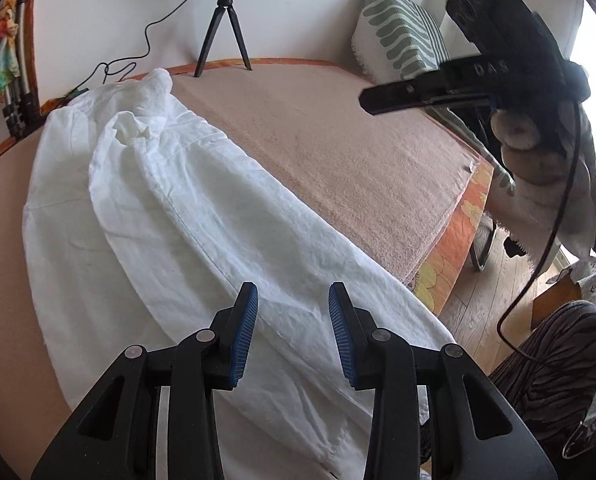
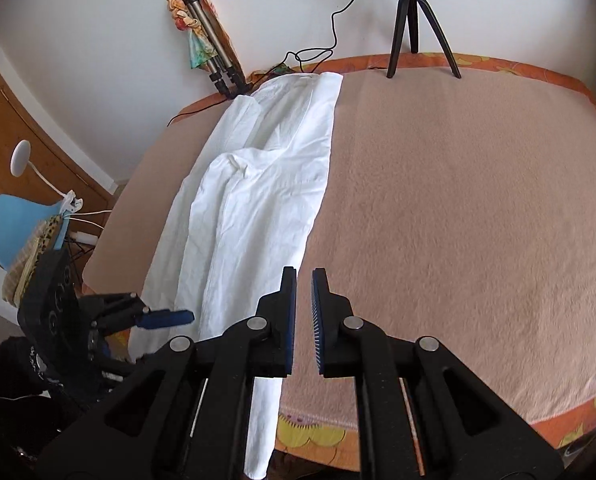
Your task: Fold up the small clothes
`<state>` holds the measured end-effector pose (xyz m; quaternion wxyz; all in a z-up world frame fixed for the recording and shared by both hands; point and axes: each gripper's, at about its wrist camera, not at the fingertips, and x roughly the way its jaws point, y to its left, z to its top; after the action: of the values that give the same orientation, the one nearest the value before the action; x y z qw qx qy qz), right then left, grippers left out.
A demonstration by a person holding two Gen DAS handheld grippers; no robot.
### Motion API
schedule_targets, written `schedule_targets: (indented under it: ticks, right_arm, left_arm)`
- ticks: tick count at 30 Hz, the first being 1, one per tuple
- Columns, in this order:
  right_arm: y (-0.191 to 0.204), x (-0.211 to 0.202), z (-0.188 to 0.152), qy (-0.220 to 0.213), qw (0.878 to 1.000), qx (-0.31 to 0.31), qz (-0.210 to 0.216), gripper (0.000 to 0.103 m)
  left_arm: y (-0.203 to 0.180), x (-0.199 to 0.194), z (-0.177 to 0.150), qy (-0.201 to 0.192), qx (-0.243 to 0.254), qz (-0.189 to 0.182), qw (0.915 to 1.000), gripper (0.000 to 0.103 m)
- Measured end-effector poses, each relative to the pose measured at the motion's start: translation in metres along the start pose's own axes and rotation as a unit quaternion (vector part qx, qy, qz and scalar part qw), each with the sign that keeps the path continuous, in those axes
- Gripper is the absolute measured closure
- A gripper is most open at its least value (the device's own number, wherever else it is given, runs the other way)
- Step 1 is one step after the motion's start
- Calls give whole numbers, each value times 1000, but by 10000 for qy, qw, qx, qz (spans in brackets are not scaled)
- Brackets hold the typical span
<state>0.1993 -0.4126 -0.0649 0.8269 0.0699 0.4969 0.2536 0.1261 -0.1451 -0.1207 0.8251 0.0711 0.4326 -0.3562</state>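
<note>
A long white garment (image 1: 170,216) lies folded lengthwise on a pink blanket (image 1: 338,152), running from the near edge to the far edge. It also shows in the right wrist view (image 2: 258,200), with its near end hanging over the edge. My left gripper (image 1: 293,300) is open and empty, just above the garment's near end. My right gripper (image 2: 304,280) has its jaws almost closed with a narrow gap and holds nothing; it hovers at the garment's right edge. The right gripper also shows high at the right in the left wrist view (image 1: 378,100).
A black tripod (image 2: 418,20) with a cable stands at the far edge. A folded tripod with a colourful cloth (image 2: 206,36) leans on the wall. A striped pillow (image 1: 402,28) stands far right. A blue chair (image 2: 14,224) and wooden floor (image 1: 482,308) lie beyond the edges.
</note>
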Motion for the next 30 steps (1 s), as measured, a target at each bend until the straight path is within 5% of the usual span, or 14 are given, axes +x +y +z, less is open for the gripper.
schedule_targets:
  ticks: [5, 16, 23, 30]
  right_arm:
    - [-11, 46, 56, -20, 9998, -186, -28, 94]
    - [-48, 169, 141, 115, 9987, -97, 482, 94]
    - [-39, 208, 182, 44, 9975, -329, 627, 94]
    - [-56, 238, 210, -31, 9975, 72, 695, 89]
  left_arm:
    - [3, 18, -8, 282, 42, -45, 9996, 68]
    - [6, 20, -5, 166, -86, -239, 9995, 64]
    - [11, 24, 1, 152, -274, -430, 9986, 64]
    - [7, 27, 1, 133, -218, -417, 9988, 63]
